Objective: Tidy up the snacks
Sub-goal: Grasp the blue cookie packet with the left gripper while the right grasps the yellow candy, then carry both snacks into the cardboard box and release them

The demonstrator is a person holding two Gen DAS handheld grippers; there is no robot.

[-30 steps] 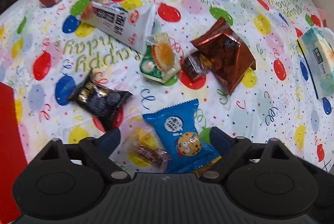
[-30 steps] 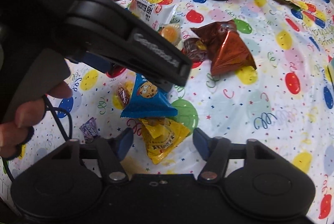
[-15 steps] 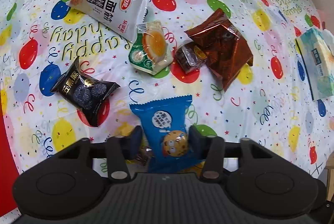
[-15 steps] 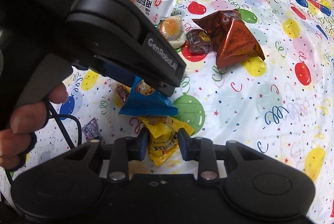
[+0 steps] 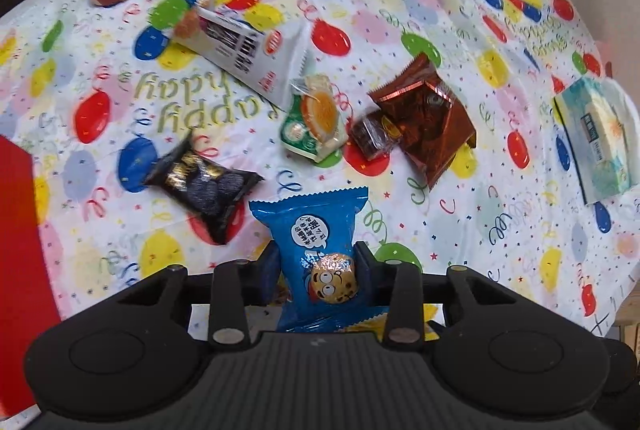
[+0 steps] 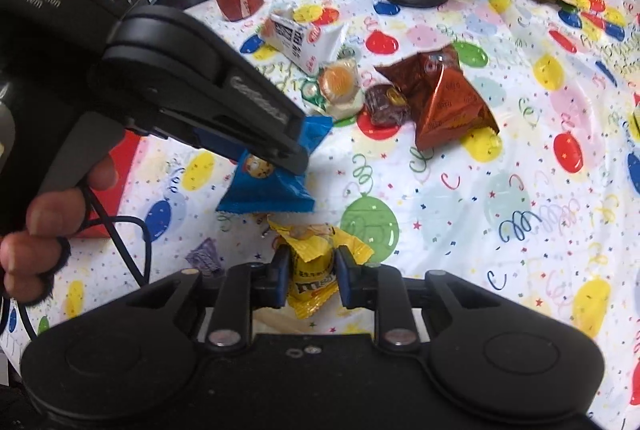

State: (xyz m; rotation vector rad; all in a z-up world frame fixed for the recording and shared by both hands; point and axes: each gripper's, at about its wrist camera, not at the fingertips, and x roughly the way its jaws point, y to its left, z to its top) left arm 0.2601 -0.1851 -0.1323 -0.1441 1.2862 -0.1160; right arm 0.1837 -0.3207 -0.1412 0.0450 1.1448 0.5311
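Left wrist view: my left gripper (image 5: 316, 270) clamps the blue cookie packet (image 5: 316, 230), lifted off the tablecloth (image 5: 500, 189); the black packet (image 5: 202, 181) lies at ten o'clock. My right gripper (image 6: 310, 270) pinches the yellow candy bag (image 6: 316, 258).

We see the left gripper (image 5: 316, 272) clamped on a blue cookie packet (image 5: 316, 230) above the balloon-print tablecloth (image 5: 480, 230). Beyond lie a black packet (image 5: 202, 181), a green-and-orange packet (image 5: 314, 119), a brown foil bag (image 5: 430, 121) and a white packet (image 5: 248, 49).
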